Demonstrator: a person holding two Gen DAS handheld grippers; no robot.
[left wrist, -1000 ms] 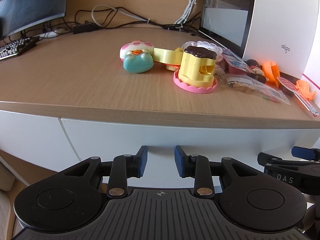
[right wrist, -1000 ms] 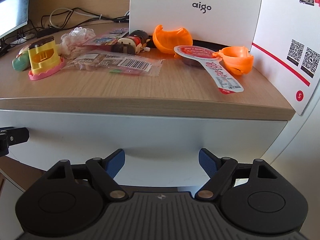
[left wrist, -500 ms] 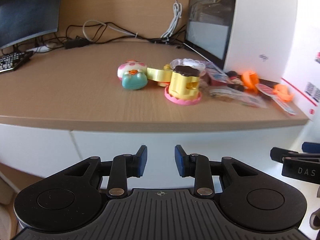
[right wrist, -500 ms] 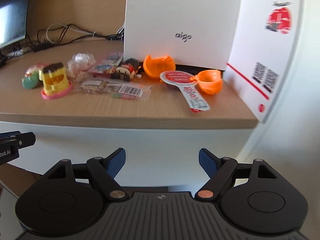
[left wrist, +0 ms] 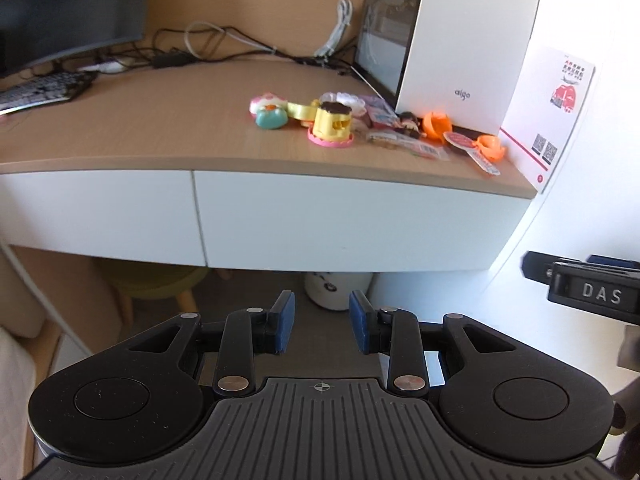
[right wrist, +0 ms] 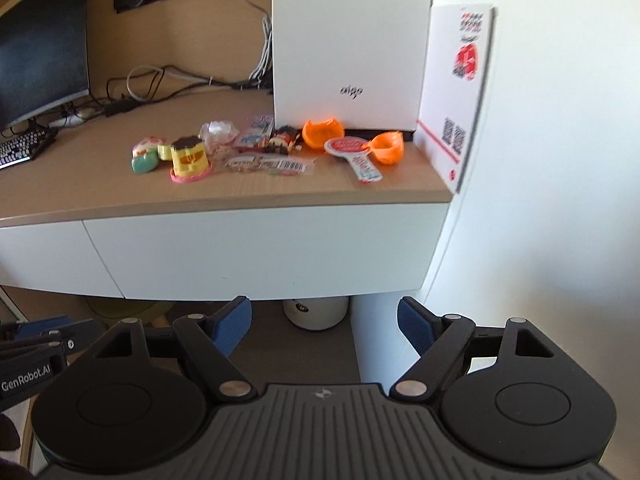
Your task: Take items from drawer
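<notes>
White drawer fronts (left wrist: 344, 220) are shut flush under the wooden desk (left wrist: 160, 128), and both views now sit farther back than a second ago, suggesting the job is finished. Left gripper (left wrist: 322, 328) and right gripper (right wrist: 324, 326) are apart and empty. From left: keyboard (left wrist: 40, 88), toys (left wrist: 332, 124) far right by the white box (left wrist: 468, 40).

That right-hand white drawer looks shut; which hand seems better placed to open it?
Probably the right gripper: it faces the drawer front, fingers wide and empty. The left gripper faces it too, near the seam.
</notes>
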